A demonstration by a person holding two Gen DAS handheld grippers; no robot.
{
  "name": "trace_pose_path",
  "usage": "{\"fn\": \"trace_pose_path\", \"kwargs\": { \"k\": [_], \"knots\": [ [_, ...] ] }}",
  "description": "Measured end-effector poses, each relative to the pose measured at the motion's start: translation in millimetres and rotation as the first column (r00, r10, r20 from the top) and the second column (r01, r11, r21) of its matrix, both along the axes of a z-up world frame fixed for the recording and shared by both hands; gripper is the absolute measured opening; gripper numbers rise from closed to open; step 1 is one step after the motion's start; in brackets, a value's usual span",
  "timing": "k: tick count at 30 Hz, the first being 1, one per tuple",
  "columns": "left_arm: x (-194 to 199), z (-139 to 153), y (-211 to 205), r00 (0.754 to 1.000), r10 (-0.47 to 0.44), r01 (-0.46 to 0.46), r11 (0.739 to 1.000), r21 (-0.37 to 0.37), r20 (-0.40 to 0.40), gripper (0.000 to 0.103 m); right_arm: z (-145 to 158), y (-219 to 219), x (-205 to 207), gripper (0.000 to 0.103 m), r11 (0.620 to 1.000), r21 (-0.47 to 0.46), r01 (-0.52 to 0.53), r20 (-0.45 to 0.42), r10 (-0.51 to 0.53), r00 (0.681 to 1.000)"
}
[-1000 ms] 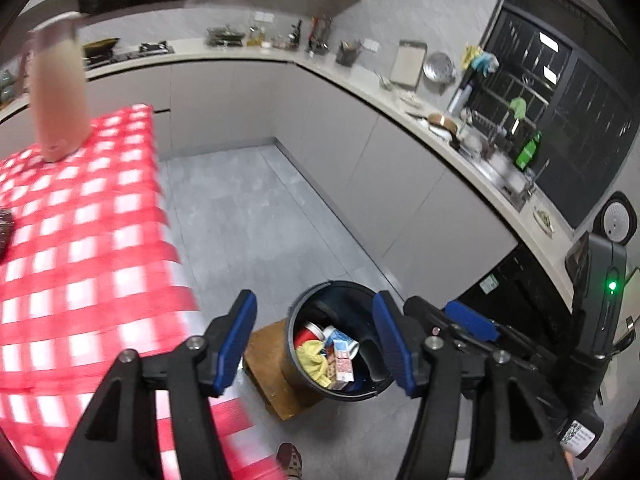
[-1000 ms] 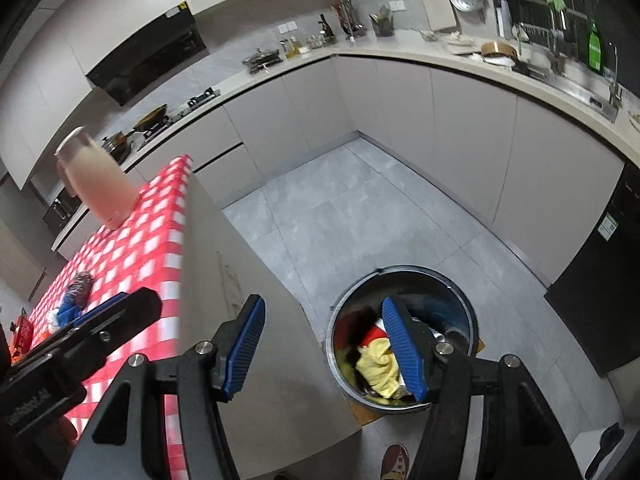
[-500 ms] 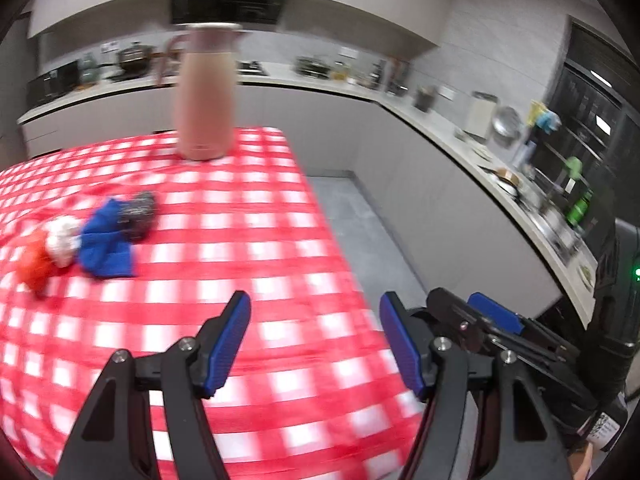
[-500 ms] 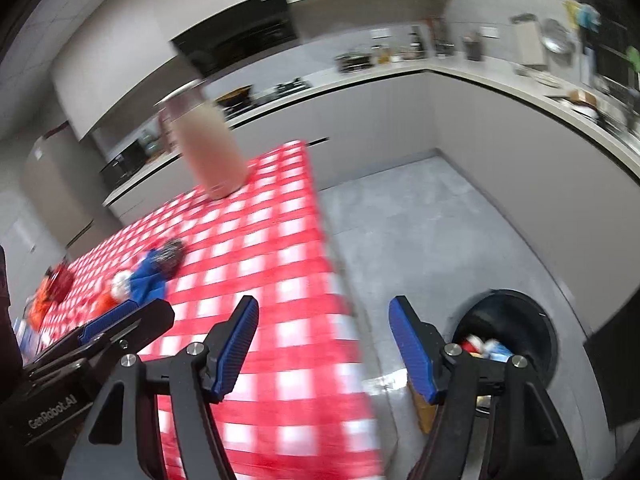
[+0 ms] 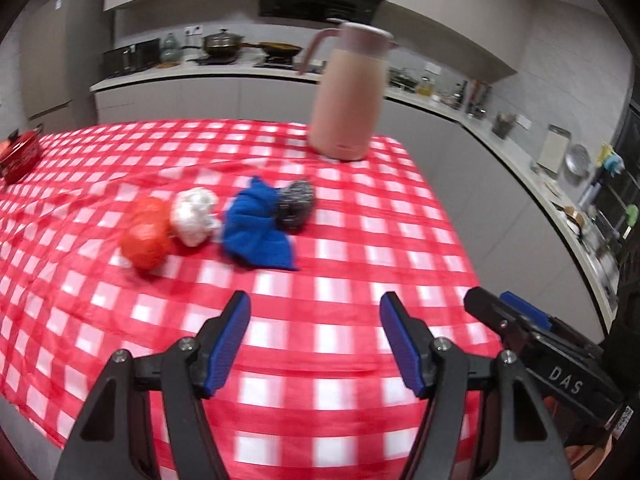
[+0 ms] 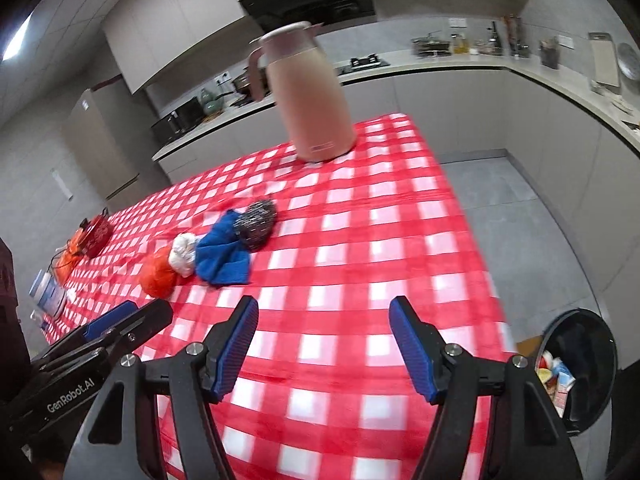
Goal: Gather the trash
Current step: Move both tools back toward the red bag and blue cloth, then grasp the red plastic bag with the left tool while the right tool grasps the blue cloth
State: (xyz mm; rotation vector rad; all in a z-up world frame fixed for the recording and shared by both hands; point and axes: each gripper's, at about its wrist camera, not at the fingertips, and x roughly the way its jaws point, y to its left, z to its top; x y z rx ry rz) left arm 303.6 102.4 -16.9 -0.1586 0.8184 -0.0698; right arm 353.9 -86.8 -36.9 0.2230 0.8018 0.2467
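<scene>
Blue rag point(image 5: 258, 232): soft, light; mid-bench point(image 5: 360, 280), touching the scourer point(image 5: 296, 204); pinch its bunched top.
Orange wad point(image 5: 146, 236): crinkly, weightless.
Left tongs point(image 5: 315, 342): spread, empty.
Right tongs point(image 6: 323, 346): spread, empty.
Bin point(image 6: 576, 364): floor, right.

"DAS" in white letters on the black body of the right gripper point(image 5: 520, 316), low right of the pink jug point(image 5: 350, 94). "GenRobot.AI" in white on the black body of the left gripper point(image 6: 120, 320), low left of that jug point(image 6: 308, 92). Small mark at jug base unreadable.
</scene>
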Motion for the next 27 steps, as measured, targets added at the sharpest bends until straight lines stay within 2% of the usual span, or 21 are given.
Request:
{"fn": "trace_pose_path", "kwargs": {
  "k": [12, 27],
  "knots": [
    [27.8, -19.6, 78.5, 0.992, 0.121, -0.121, 0.992, 0.025, -0.029, 0.068, -20.0, 67.8, 42.6, 0.07, 0.997, 0.007, -0.077, -0.036, 0.077, 0.996],
    [76.4, -46.8, 140.6, 0.984, 0.166, -0.164, 0.986, 0.035, -0.067, 0.068, -41.4, 135.4, 88.7, 0.07, 0.995, -0.002, -0.103, -0.074, 0.102, 0.992]
  ]
}}
